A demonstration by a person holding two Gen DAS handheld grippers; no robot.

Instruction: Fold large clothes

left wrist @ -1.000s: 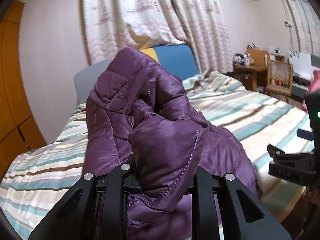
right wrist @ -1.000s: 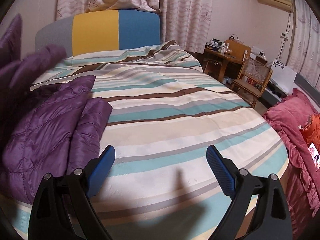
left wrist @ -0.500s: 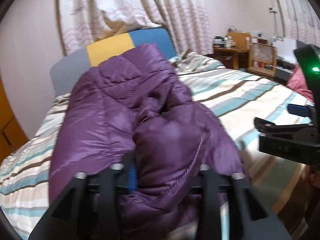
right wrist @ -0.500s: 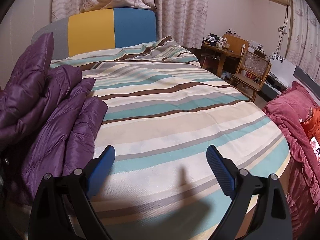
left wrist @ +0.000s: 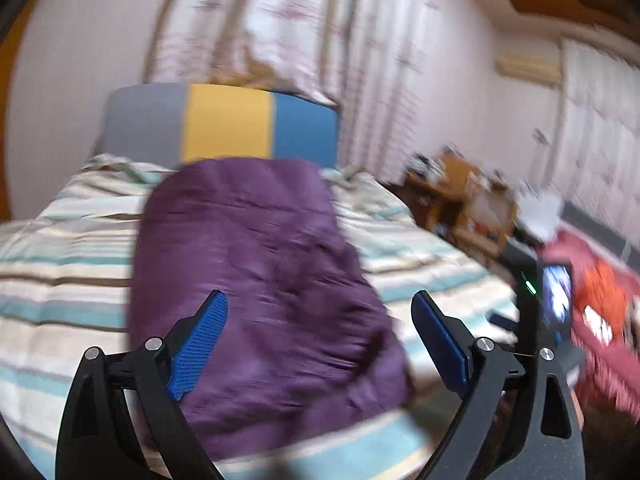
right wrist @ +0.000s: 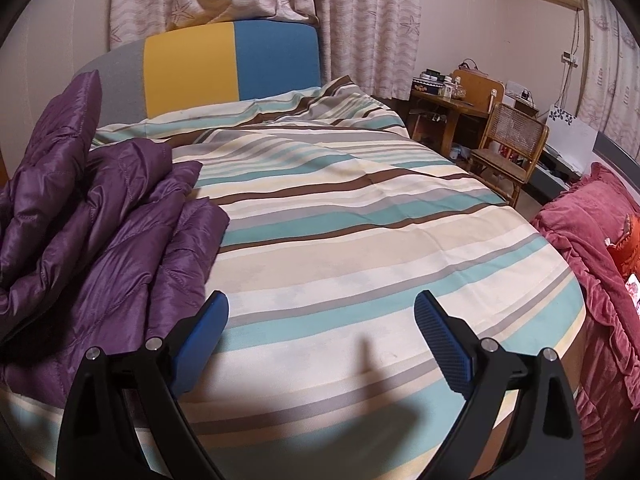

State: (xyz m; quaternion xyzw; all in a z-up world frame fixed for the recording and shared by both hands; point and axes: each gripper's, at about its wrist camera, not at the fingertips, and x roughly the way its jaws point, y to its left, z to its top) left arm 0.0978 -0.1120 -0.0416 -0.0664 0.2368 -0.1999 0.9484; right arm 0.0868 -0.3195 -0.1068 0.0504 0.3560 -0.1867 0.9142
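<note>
A striped bedspread (right wrist: 360, 216), wooden chair (right wrist: 508, 148) and red blanket (right wrist: 588, 232).

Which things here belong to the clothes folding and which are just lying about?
For the job:
- purple quilted puffer jacket
- left gripper, open
- right gripper, open
- striped bed cover

Just lying about:
- wooden cane-back chair
- wooden desk
- red ruffled blanket

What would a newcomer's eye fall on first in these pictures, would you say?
Most likely the purple jacket, a shiny quilted heap lying on the striped bed toward its left side. Next, the headboard in grey, yellow and blue blocks at the far end, before pale curtains. Both the left gripper and the right gripper are open and empty in the foreground.
</note>
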